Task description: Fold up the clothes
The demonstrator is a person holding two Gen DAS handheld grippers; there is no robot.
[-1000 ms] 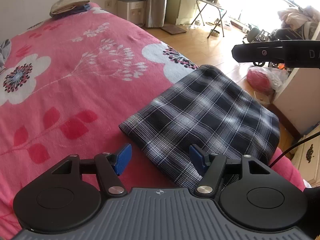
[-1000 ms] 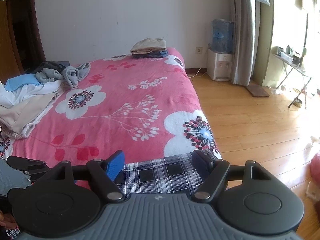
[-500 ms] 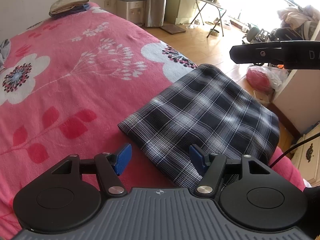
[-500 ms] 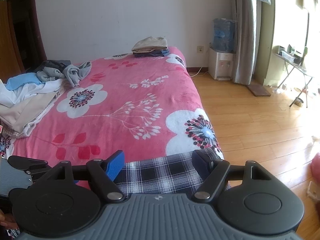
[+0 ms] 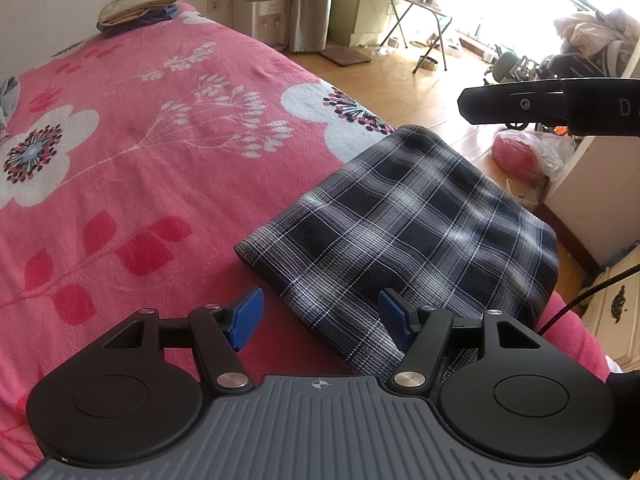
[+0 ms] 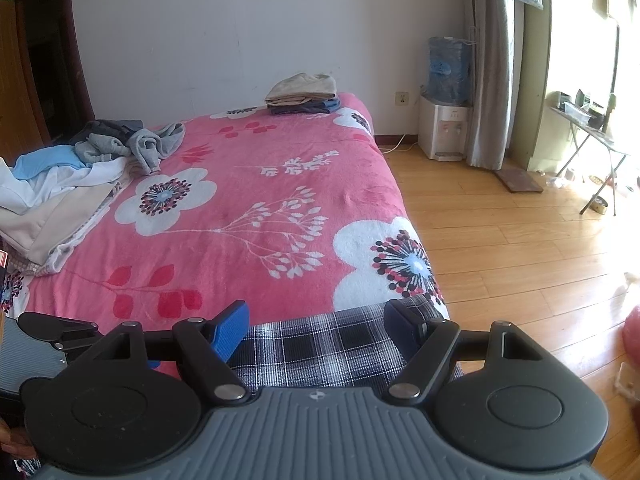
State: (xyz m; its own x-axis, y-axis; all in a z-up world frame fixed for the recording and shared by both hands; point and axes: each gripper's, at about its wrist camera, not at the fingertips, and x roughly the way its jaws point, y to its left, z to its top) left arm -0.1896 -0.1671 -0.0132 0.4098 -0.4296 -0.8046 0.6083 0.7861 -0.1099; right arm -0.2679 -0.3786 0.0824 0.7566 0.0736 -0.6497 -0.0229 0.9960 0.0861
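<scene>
Folded plaid garment [image 5: 416, 224] on pink floral blanket [image 5: 160, 152], left gripper [image 5: 320, 316] above, jaws apart, empty

The right claw's body hides most of the plaid cloth [image 6: 336, 344]; the clothes pile [image 6: 52, 196] runs off-frame.

Only one bit of writing shows: a big pale letter "D" on the black right gripper [image 5: 560, 106] (the one sticking in from the right edge in the left wrist view). The rest of that word is cut off by the edge. The small marks on the white water dispenser [image 6: 444, 132] by the far wall are too tiny to read.
</scene>
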